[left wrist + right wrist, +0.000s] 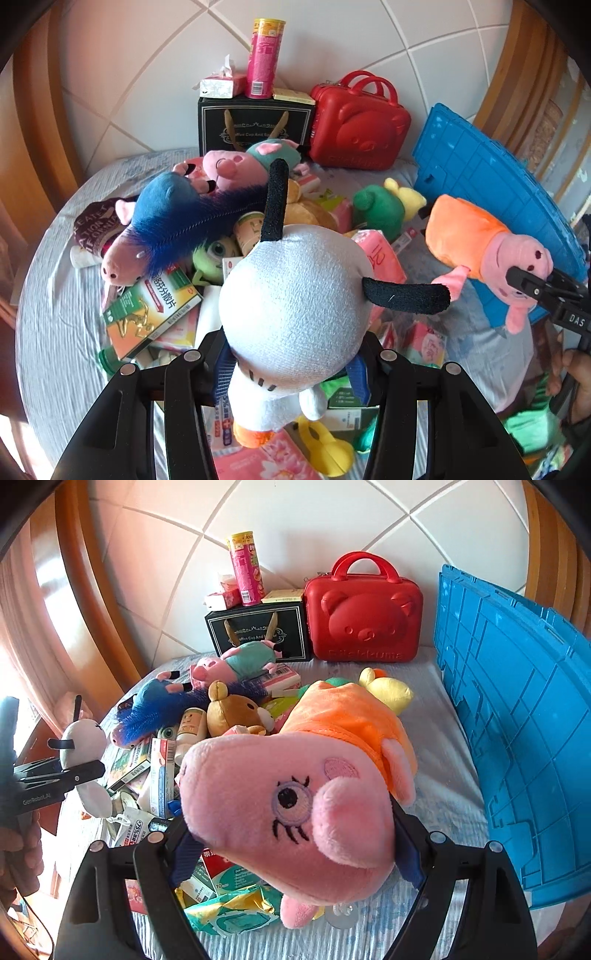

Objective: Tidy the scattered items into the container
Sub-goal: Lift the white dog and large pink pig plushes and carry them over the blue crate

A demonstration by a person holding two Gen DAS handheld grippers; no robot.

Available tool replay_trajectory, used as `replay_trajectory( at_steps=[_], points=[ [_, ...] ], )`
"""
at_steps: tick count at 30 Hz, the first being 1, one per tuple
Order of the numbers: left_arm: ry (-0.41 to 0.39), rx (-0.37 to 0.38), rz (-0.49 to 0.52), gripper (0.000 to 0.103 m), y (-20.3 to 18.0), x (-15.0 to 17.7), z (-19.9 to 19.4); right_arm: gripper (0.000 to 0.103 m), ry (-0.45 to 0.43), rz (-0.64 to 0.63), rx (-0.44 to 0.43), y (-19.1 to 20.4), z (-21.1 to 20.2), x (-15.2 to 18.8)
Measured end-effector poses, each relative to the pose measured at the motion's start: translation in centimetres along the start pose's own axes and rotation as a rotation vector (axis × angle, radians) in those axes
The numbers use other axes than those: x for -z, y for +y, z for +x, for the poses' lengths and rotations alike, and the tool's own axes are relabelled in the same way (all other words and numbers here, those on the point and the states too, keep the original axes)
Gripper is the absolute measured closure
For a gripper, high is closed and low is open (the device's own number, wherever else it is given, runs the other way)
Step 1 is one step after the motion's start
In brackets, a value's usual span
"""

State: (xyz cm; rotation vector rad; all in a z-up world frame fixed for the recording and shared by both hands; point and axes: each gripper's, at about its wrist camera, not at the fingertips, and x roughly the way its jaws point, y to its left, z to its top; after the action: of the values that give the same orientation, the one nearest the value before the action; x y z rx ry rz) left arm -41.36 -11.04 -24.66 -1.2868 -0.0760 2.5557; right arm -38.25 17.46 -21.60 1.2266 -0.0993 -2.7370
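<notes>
My left gripper (295, 373) is clamped on a white dog plush (295, 306) (black ears), held between its jaws above the toy pile. My right gripper (291, 845) is clamped on a pink pig plush (291, 812) in an orange dress. The blue crate (517, 738) stands just right of the right jaws.

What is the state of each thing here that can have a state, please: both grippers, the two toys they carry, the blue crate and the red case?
left gripper: shut on the white plush dog.
white plush dog: held, lifted above the pile.
right gripper: shut on the pink pig plush.
pink pig plush: held by its head, off the bed.
blue crate: standing beside the pile, inside hidden.
red case: closed, upright.
</notes>
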Motion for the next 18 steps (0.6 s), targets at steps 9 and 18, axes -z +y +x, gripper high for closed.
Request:
replay_trajectory(
  at_steps=[9,18],
  points=[
    [-0.042,-0.010,0.003,0.054,-1.0,-1.7,-1.9,0.019,-0.070,-0.017,-0.013,-0.4,-3.4,-1.5],
    [-0.086,-0.032,0.004,0.054,-3.4,-3.2,-3.8,0.019,-0.132,-0.026,-0.039,-2.1,-6.8,-3.0]
  ],
)
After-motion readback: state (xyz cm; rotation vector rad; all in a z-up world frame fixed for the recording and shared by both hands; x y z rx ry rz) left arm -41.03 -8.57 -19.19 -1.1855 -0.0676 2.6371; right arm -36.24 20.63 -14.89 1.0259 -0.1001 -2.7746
